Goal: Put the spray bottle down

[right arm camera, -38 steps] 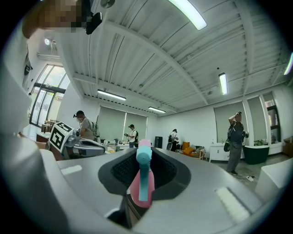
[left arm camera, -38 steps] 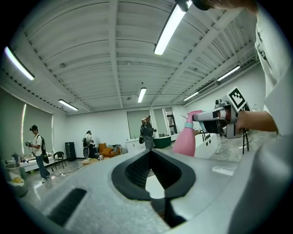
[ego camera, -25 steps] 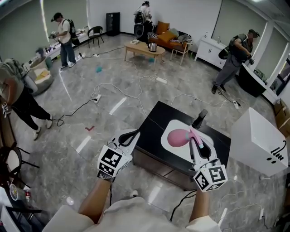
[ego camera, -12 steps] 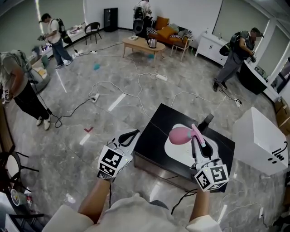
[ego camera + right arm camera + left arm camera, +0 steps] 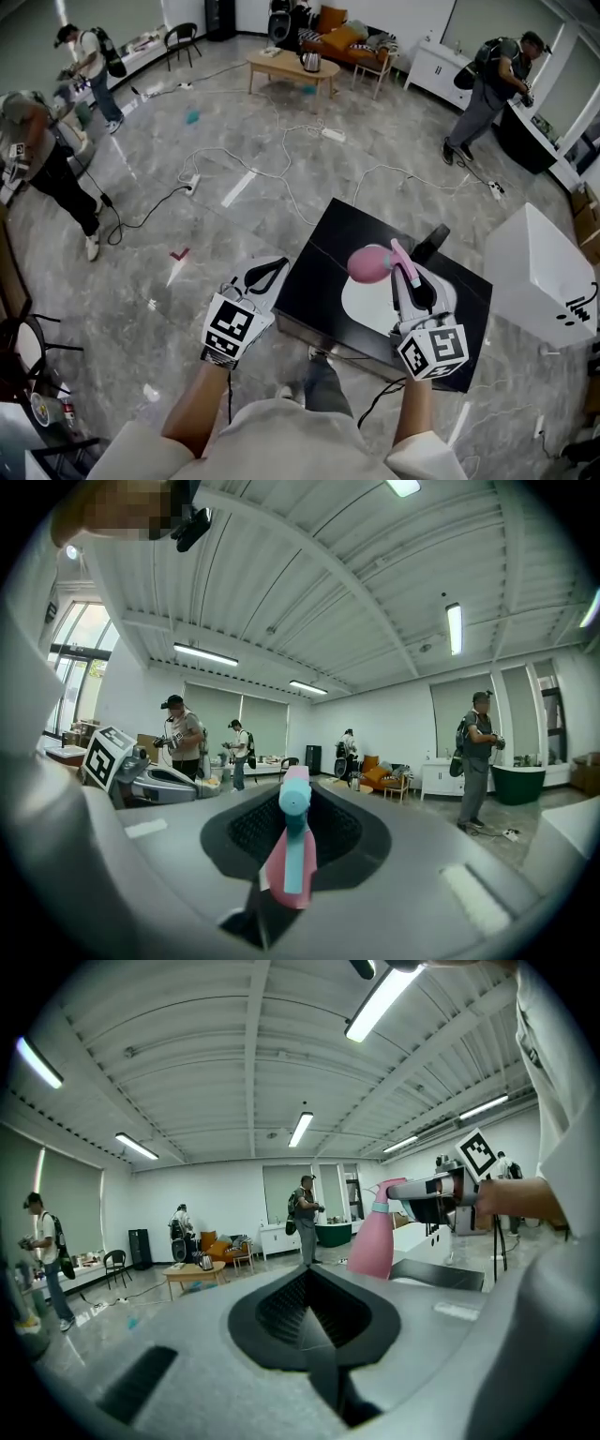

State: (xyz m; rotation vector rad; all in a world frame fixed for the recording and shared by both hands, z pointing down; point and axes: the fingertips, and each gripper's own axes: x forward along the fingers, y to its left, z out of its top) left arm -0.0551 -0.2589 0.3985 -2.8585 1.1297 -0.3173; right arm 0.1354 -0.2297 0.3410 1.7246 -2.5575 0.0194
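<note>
Gripping the spray bottle: right gripper [image 5: 405, 270], jaws narrowed onto the bottle's trigger head and clamped on it from both sides.
Spray bottle [image 5: 368, 263]: smooth pink plastic, with a rounded body tapering to a slim neck and a pale blue nozzle piece on the head. Upright in the left gripper view, over the white patch on the table. Contact between base and surface not clear.
Left gripper [image 5: 266, 277]: empty, dark textured pads closed against each other. Held out over the floor just left of the table, well apart from the bottle.
Table [image 5: 319, 272]: low, black and boxy, with a matt top and sharp corners.
White patch [image 5: 375, 314]: flat oval on the table top, under the bottle and the right gripper.
Dark object [image 5: 430, 243]: black and slim, standing on the table just beyond the bottle. Kind not clear.
White box [image 5: 534, 277]: large and plain, right of the table, with black line marks on its side.
Floor [image 5: 141, 253]: glossy grey, stone-like, streaked with light reflections.
Cables [image 5: 281, 159]: loose white and black loops across the floor beyond the table.
Farther off: pale wooden coffee table [image 5: 286, 66], orange sofa [image 5: 342, 37], people [image 5: 487, 89] standing well apart.
</note>
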